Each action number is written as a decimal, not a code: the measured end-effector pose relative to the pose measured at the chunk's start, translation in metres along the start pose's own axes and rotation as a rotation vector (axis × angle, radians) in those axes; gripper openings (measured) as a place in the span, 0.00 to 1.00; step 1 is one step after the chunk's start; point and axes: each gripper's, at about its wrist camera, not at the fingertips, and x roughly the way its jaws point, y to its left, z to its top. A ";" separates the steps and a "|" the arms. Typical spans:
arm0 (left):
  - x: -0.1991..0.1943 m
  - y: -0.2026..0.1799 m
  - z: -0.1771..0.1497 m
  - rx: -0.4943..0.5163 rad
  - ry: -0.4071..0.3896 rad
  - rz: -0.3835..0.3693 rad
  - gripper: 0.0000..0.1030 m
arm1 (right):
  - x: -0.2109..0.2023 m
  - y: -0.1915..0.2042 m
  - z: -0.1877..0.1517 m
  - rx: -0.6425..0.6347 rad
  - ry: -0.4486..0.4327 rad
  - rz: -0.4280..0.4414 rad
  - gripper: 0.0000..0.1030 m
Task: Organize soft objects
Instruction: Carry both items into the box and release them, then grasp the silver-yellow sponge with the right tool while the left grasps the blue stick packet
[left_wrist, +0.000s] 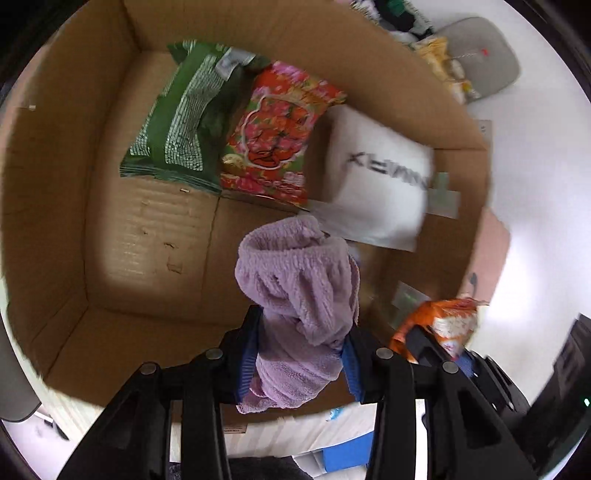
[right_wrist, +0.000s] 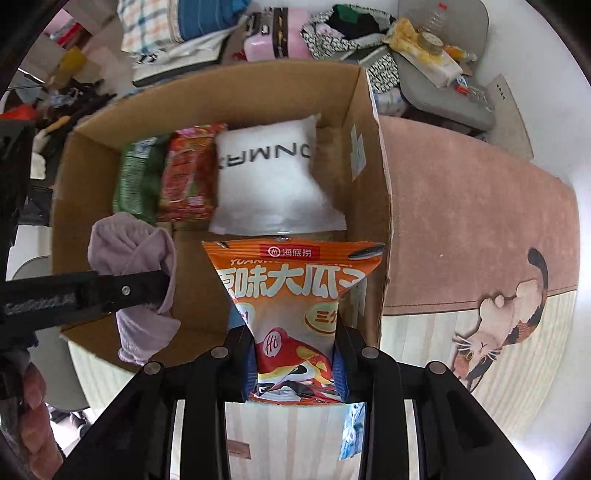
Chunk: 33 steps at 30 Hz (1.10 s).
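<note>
My left gripper is shut on a lilac fleece cloth and holds it over the open cardboard box. The cloth and left gripper also show in the right wrist view. My right gripper is shut on an orange snack bag above the box's near right corner; the bag also shows in the left wrist view. On the box floor lie a green packet, a red flowered packet and a white pillow, side by side at the far wall.
The box stands on a pink rug with a cat picture over pale wood floor. Behind the box lie piled clothes, a pink case and a grey cushion with bottles. The box floor's near left part is bare cardboard.
</note>
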 end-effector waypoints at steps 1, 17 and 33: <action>0.007 0.001 0.003 -0.005 0.019 -0.003 0.36 | 0.006 -0.001 0.003 0.002 0.008 -0.005 0.33; -0.009 -0.014 -0.001 0.077 -0.005 0.128 0.93 | 0.015 -0.007 0.010 -0.003 0.069 0.006 0.81; -0.085 -0.039 -0.064 0.225 -0.273 0.323 0.98 | -0.044 0.012 -0.023 -0.068 -0.077 -0.004 1.00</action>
